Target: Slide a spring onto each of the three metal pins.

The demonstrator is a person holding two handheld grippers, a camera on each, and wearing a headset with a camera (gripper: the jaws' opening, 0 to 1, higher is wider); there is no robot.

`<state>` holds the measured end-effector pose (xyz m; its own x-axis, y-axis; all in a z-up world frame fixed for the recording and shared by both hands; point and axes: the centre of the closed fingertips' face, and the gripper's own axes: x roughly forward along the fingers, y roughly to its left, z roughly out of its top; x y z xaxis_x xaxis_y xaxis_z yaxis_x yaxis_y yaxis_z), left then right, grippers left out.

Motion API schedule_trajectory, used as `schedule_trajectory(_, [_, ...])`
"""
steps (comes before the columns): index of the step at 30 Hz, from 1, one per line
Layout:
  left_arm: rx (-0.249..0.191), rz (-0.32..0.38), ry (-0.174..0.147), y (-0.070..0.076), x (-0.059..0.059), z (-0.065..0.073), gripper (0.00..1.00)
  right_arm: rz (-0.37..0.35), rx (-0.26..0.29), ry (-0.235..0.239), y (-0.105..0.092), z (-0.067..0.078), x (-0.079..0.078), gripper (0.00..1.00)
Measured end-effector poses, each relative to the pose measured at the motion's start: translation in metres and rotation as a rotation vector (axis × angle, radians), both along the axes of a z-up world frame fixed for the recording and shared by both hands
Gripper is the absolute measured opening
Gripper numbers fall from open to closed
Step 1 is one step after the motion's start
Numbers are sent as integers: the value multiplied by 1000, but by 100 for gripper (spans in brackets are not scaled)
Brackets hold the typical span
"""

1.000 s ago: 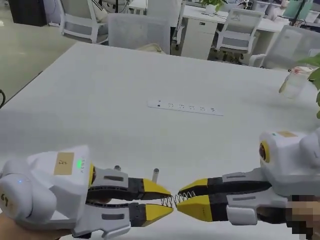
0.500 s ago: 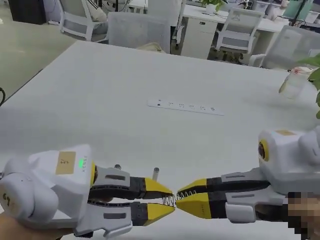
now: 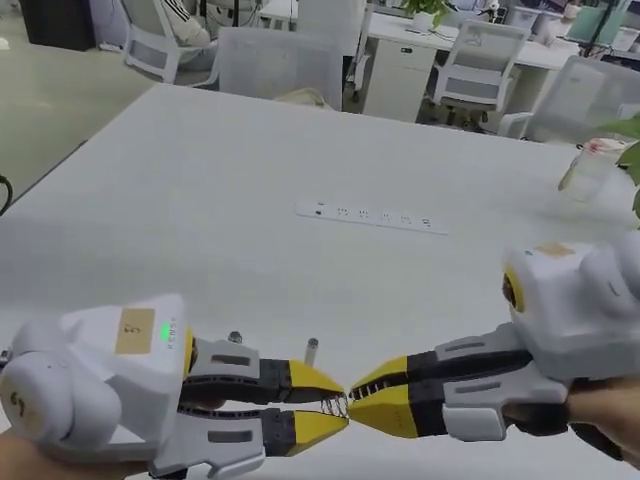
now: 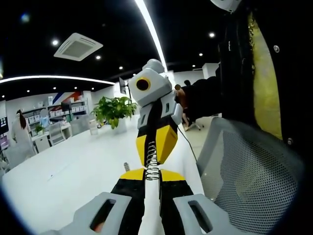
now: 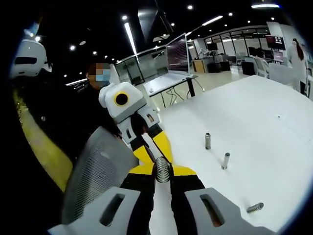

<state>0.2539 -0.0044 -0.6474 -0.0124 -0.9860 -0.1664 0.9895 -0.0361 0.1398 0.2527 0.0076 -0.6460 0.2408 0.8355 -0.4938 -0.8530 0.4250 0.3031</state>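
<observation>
A small metal spring (image 3: pixel 341 405) spans the short gap between my two grippers, just above the white table (image 3: pixel 300 160). My left gripper (image 3: pixel 335 405) comes in from the lower left, shut on one end of the spring (image 4: pixel 152 161). My right gripper (image 3: pixel 358 398) comes from the right and is shut on the other end, and in its own view the spring (image 5: pixel 162 170) appears end-on. Two metal pins stand upright on the table just beyond the tips, one (image 3: pixel 311 350) close by and another (image 3: pixel 235 337) further left. They also appear as a far pin (image 5: pixel 207 140) and a near pin (image 5: pixel 225 160).
A small ridged metal piece (image 5: pixel 255 207), which looks like another spring, lies on the table near the pins. A white power strip (image 3: pixel 370 214) lies at mid table. A clear jar (image 3: pixel 588 165) and a plant stand at the right edge. Office chairs line the far side.
The two grippers have closed in on each other, so less of the spring shows between their tips. The right gripper's body has tilted up slightly. The pins have not moved.
</observation>
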Motion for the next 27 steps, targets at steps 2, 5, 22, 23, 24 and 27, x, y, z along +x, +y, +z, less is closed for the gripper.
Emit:
schedule_trajectory(2, [-1,5,2,0,1,0,2,16,-41,-10,1,1,1,9])
schedule_trajectory(5, [-5,12,6,1,2,1,2,45,-91,-37,3,3,2,9])
schedule_trajectory(22, [-15,37,10,0,6,3,2,247,-385,-88,8,6,5,8])
schedule_trajectory(23, [-16,38,9,0,6,3,2,255,-403,-84,9,7,5,8])
schedule_trajectory(24, [-16,39,10,0,7,3,2,266,-417,-86,8,7,5,8])
schedule_trajectory(27, [-16,40,10,0,7,4,2,303,-461,-92,9,7,5,8])
